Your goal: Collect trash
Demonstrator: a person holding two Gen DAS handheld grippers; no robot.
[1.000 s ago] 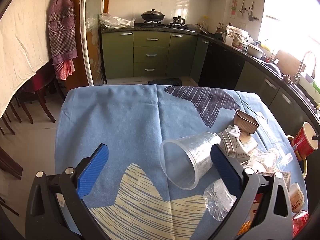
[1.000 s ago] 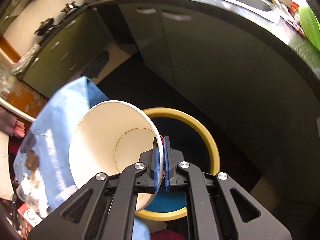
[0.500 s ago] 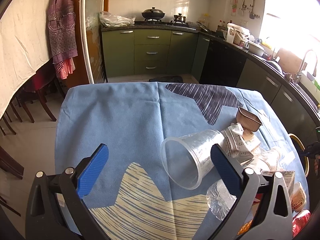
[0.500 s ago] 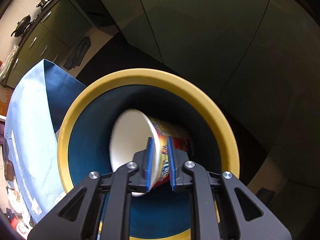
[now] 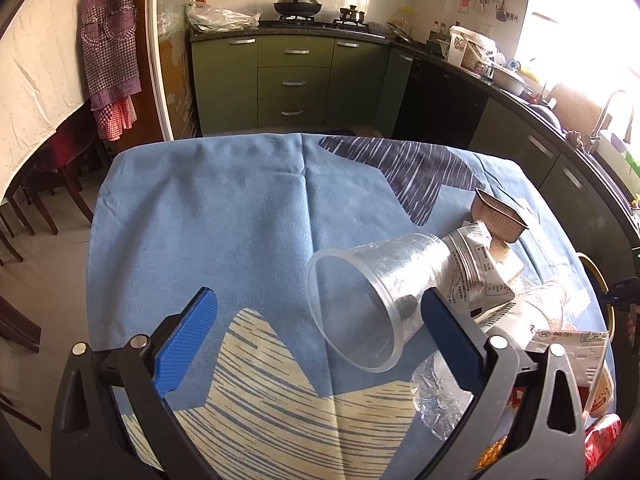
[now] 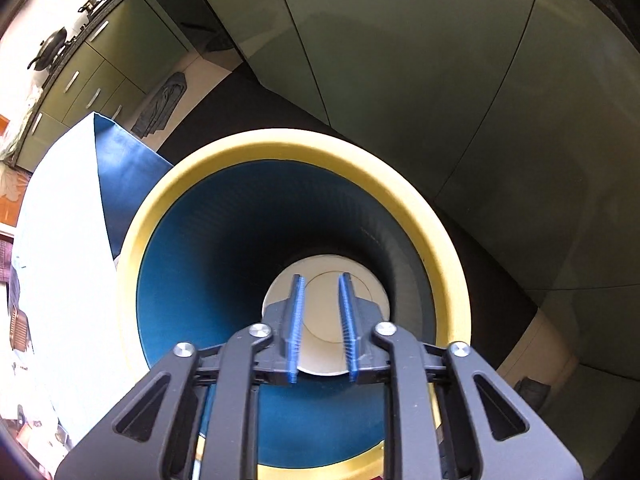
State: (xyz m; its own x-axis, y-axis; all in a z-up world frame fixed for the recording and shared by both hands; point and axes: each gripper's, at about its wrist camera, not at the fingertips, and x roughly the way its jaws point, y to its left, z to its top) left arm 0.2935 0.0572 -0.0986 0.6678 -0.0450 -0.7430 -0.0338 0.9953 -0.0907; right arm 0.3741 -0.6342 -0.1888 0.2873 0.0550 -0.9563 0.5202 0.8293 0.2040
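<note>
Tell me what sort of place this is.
A home kitchen, most likely. Green cabinets run under a counter with a wok on a gas stove, a sink tap stands by the window, and an apron hangs by the door.

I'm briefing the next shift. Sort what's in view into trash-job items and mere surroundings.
Job:
bin, with the paper cup lying in it
clear plastic cup
printed wrapper
brown tray
crushed clear plastic
right gripper, open over the bin
left gripper, open

Just there:
tablecloth
apron
wok
faucet
</note>
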